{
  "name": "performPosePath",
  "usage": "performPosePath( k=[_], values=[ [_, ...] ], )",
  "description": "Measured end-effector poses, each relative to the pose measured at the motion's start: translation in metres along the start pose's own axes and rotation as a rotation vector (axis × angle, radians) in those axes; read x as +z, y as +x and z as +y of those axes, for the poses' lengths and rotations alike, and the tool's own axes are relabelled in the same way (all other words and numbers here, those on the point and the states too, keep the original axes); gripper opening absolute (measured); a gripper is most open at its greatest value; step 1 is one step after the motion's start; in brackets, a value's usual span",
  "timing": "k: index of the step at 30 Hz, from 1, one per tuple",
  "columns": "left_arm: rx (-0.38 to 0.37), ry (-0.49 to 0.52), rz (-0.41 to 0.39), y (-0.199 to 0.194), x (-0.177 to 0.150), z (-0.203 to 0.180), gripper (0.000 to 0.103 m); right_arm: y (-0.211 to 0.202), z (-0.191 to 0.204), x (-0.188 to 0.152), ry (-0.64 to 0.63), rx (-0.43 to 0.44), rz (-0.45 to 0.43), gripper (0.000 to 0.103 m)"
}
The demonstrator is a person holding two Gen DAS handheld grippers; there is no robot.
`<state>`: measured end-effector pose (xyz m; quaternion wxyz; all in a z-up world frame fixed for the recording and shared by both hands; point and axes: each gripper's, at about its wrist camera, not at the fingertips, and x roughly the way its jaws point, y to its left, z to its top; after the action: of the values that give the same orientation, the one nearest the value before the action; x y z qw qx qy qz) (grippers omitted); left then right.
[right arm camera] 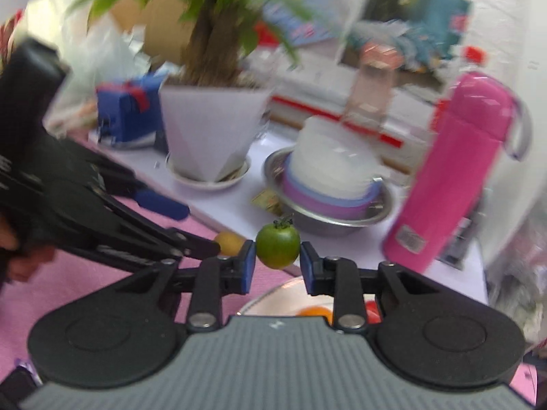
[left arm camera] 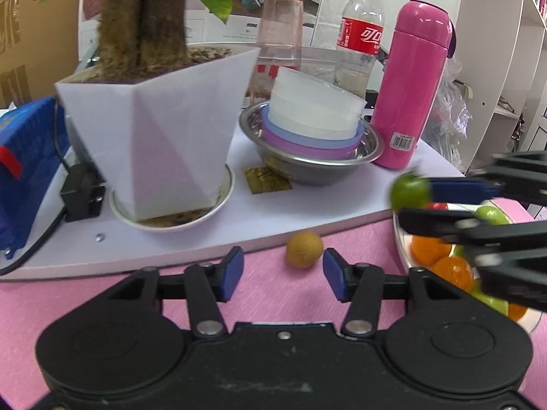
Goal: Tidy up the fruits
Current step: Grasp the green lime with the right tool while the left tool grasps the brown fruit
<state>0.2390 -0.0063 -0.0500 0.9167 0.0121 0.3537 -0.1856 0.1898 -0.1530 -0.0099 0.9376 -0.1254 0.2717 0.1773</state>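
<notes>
Looking along the left gripper [left arm camera: 283, 273], its jaws stand apart around nothing; a brown fruit [left arm camera: 304, 249] lies beyond them on the pink mat [left arm camera: 102, 300], by the white board's edge. From the right wrist, the right gripper [right arm camera: 277, 259] clamps a green fruit [right arm camera: 277, 246] above the plate [right arm camera: 270, 302].

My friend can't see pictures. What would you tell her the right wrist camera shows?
The right claw pinches a small green fruit above a white plate holding an orange fruit. Beside it, the left claw reaches toward a small yellow-brown fruit on the pink mat. Behind are a potted plant, a metal bowl and a pink flask.
</notes>
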Motion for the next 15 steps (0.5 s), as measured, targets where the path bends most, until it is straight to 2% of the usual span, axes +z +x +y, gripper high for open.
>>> performPosePath(
  k=[1,6,8,10,14,15],
  values=[
    [-0.002,0.002,0.002,0.003,0.001,-0.002,0.041,-0.01,-0.003,-0.002,0.018,-0.007,-0.02,0.027],
    [-0.011,0.002,0.004,0.011,0.002,-0.012,0.04,-0.058,-0.017,-0.023,0.098,-0.038,-0.097,0.027],
    [-0.012,0.008,0.001,0.014,0.003,-0.015,0.039,-0.073,-0.023,-0.035,0.13,-0.051,-0.101,0.027],
    [-0.009,0.01,0.009,0.019,0.004,-0.018,0.034,-0.083,-0.028,-0.046,0.156,-0.063,-0.09,0.027],
    [0.016,0.018,0.027,0.027,0.004,-0.023,0.032,-0.096,-0.036,-0.067,0.207,-0.089,-0.075,0.027],
    [0.027,0.024,0.023,0.029,0.003,-0.024,0.028,-0.098,-0.039,-0.071,0.22,-0.096,-0.072,0.027]
  ],
)
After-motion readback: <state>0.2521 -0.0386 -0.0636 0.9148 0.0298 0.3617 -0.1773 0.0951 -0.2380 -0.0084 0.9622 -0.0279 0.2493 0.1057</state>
